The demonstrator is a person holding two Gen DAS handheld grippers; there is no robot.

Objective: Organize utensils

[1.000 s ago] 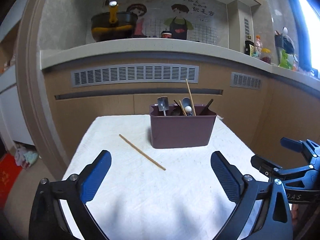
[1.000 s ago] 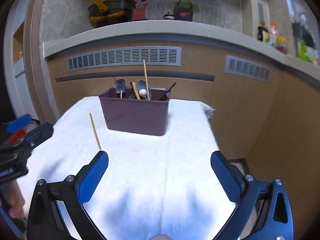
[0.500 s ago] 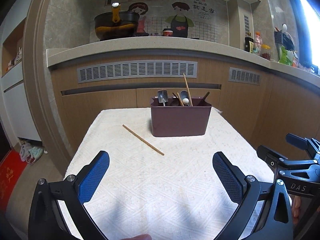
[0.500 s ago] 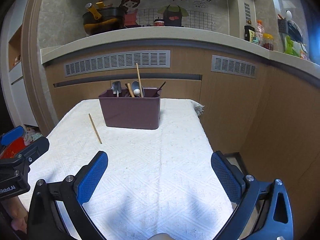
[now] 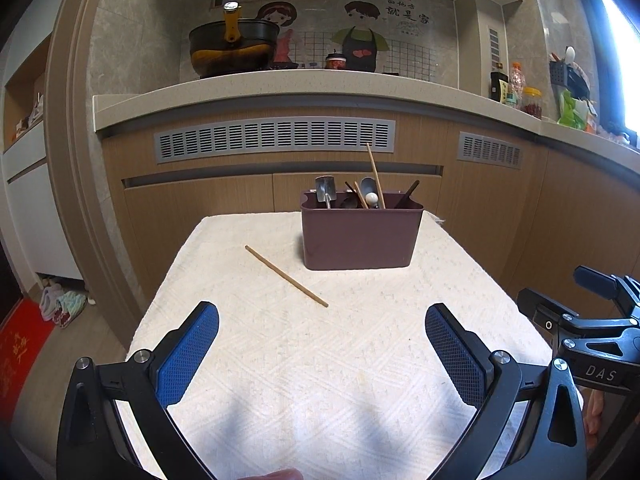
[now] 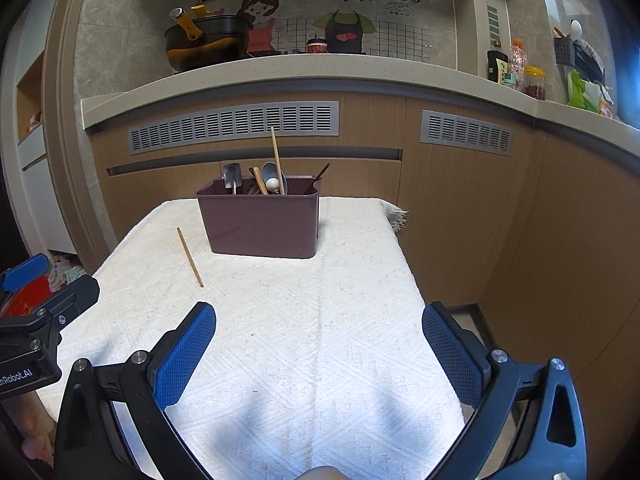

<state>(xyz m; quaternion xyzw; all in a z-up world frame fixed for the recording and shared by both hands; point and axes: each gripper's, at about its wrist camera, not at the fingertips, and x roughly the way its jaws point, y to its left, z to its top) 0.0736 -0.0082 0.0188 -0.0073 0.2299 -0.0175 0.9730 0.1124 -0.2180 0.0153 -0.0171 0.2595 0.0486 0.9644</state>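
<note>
1. A single chopstick (image 5: 286,276) lies flat on the white cloth (image 5: 320,360) that covers the tabletop. It sits to the left of the bin (image 5: 361,238) and apart from it, its far end angled away to the left in the left wrist view.
2. The bin is a dark maroon tub standing upright toward the far end of the cloth. It already holds another chopstick (image 5: 375,176), which leans and rises well above the rim, and a metal scoop (image 5: 324,191); darker handles and a spoon are crowded in beside them.
3. Step in hand, as I judge it: the last loose utensil is yet to be picked up, so the task looks nearly done (one piece out, the rest in).
4. The left claw (image 5: 321,346) is wide open and holds nothing; it hangs over the near part of the cloth, with the chopstick just ahead of it.
5. The right claw (image 6: 319,344) is likewise wide open and empty, nearer the cloth's right edge and farther from the chopstick.
6. The next move likely falls to the left claw: go forward and down, straddle the thin stick across its length, and close low against the cloth. A slim round stick may roll or slip from the pads.
7. Hard to make out: the bin's inside and any dividers are hidden by its wall, and the dark utensils blur together. The person shows only as skin slivers at the frame edges.
</note>
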